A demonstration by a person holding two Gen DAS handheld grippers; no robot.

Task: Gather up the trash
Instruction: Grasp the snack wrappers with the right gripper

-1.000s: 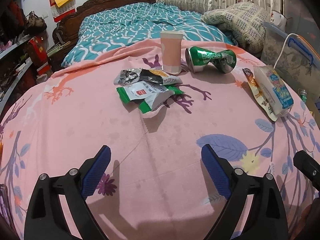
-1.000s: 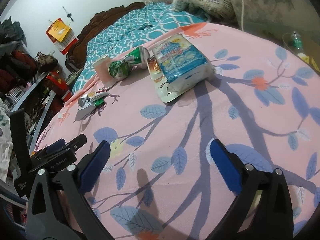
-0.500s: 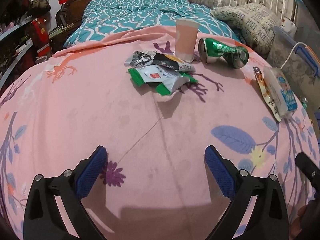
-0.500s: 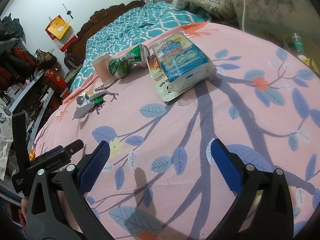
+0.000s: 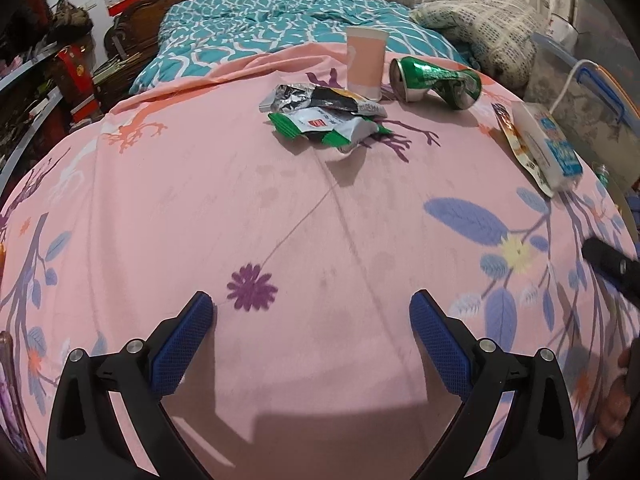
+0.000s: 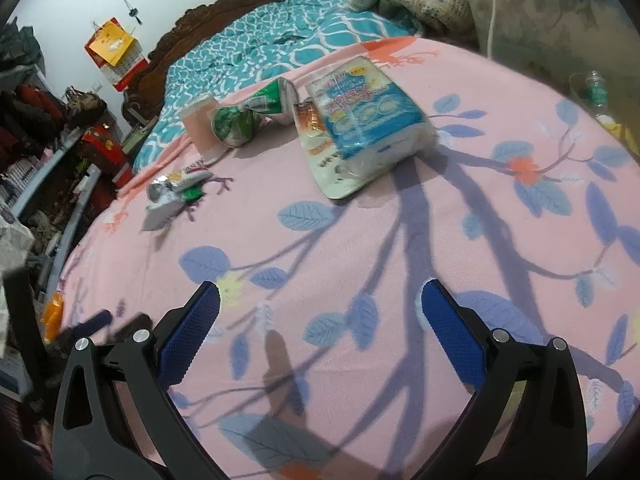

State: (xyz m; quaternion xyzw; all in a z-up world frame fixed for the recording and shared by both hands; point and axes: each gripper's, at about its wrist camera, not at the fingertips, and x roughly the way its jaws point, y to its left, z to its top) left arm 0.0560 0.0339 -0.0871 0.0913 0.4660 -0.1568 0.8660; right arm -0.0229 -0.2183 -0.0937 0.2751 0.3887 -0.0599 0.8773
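Trash lies on a pink flowered bedspread (image 5: 200, 208). Crumpled snack wrappers (image 5: 326, 118) (image 6: 176, 188) sit far ahead of my left gripper (image 5: 312, 320), which stands open with only bare cloth between its blue pads. Behind the wrappers stands a pink paper cup (image 5: 365, 63) (image 6: 199, 126), with a crushed green can (image 5: 436, 82) (image 6: 252, 114) lying to its right. A blue and white tissue pack (image 5: 548, 146) (image 6: 366, 118) rests on a flat orange pouch (image 6: 320, 148). My right gripper (image 6: 320, 310) is open above the bedspread, well short of the tissue pack.
A teal quilt (image 5: 272, 20) and a carved wooden headboard (image 5: 168, 4) lie beyond the trash. A folded patterned blanket (image 5: 476, 28) sits at the back right. Cluttered shelves (image 5: 36, 80) run along the left. A plastic bottle (image 6: 596, 90) stands off the bed's right side.
The left gripper has moved to the left and closer over the bedspread, so the wrappers, cup and can now lie right of centre. The right gripper has hardly moved.
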